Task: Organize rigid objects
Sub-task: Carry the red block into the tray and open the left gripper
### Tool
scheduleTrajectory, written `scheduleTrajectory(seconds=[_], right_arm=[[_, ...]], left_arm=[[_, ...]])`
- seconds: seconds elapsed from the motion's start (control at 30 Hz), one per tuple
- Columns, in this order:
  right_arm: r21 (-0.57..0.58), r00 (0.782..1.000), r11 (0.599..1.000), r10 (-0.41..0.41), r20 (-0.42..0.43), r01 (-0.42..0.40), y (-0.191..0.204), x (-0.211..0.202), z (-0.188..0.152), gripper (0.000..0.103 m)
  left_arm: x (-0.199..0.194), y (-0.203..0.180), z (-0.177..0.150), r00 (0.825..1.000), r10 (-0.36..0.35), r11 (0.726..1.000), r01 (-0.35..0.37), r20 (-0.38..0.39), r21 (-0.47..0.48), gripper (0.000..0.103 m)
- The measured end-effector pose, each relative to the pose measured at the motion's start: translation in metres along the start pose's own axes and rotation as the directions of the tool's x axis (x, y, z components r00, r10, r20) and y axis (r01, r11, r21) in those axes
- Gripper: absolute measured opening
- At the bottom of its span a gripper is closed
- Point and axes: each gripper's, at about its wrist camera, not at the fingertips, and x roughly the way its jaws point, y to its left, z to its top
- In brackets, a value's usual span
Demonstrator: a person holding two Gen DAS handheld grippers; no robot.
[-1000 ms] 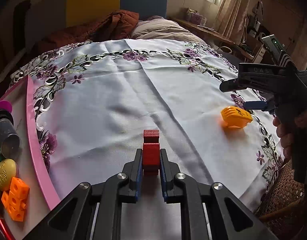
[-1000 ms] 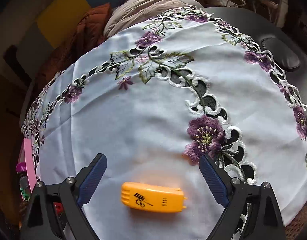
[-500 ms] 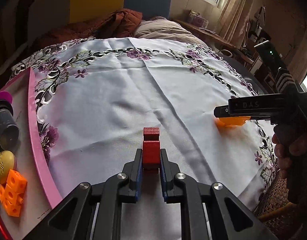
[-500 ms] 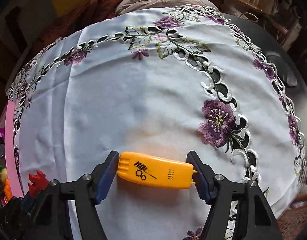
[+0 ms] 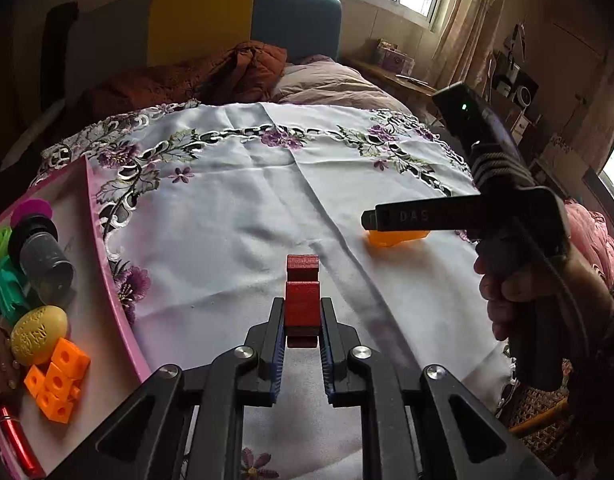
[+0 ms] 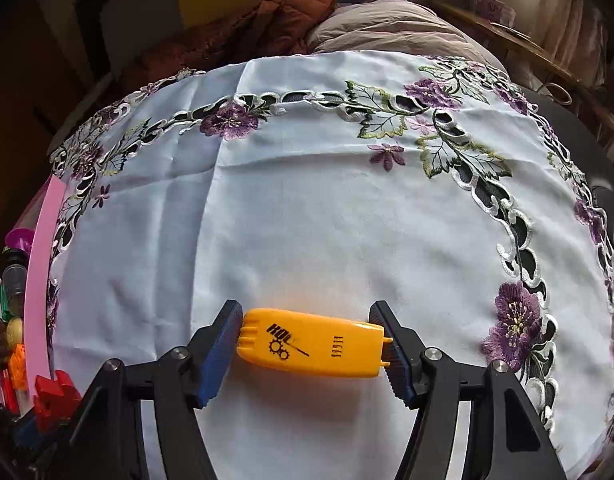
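Note:
My left gripper (image 5: 303, 312) is shut on a red block piece (image 5: 302, 304) and holds it above the white embroidered cloth (image 5: 243, 216). My right gripper (image 6: 311, 344) is shut on a yellow plastic case (image 6: 313, 346) with a black gear logo, its pads against both short ends; the case lies at cloth level. In the left wrist view the right gripper (image 5: 395, 236) is to the right, with the orange-yellow case (image 5: 395, 237) showing under it. The red piece also shows at the lower left of the right wrist view (image 6: 53, 394).
A pink tray (image 5: 107, 264) at the left holds a grey cylinder (image 5: 45, 258), a yellow egg shape (image 5: 37, 334), orange cubes (image 5: 57, 384), green pieces and a red pen. A bed with a brown jacket lies beyond the table. A wicker chair stands at the right.
My right gripper came down around the yellow case and closed on its ends. My left gripper kept hold of the red piece and rose slightly.

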Motion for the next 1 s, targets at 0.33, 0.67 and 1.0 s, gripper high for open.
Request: scheduleTrajectory(seconds=[0.33, 0.67, 1.0], right_arm=[[-0.031, 1.0, 0.999, -0.02, 0.007, 0.02, 0.002, 0.0, 0.0, 0.066], [-0.038, 1.0, 0.999, -0.027, 0.007, 0.027, 0.003, 0.001, 0.0, 0.066], [-0.066, 0.999, 0.997, -0.042, 0.016, 0.042, 0.006, 0.0, -0.001, 0.066]], left_arm=[[-0.026, 0.012, 0.002, 0.999, 0.03, 0.999, -0.029, 0.035, -0.041, 0.014], [-0.044, 0.027, 0.001, 0.997, 0.059, 0.995, -0.055, 0.058, -0.081, 0.014], [-0.056, 0.043, -0.003, 0.994, 0.09, 0.99, -0.081, 0.069, -0.117, 0.014]])
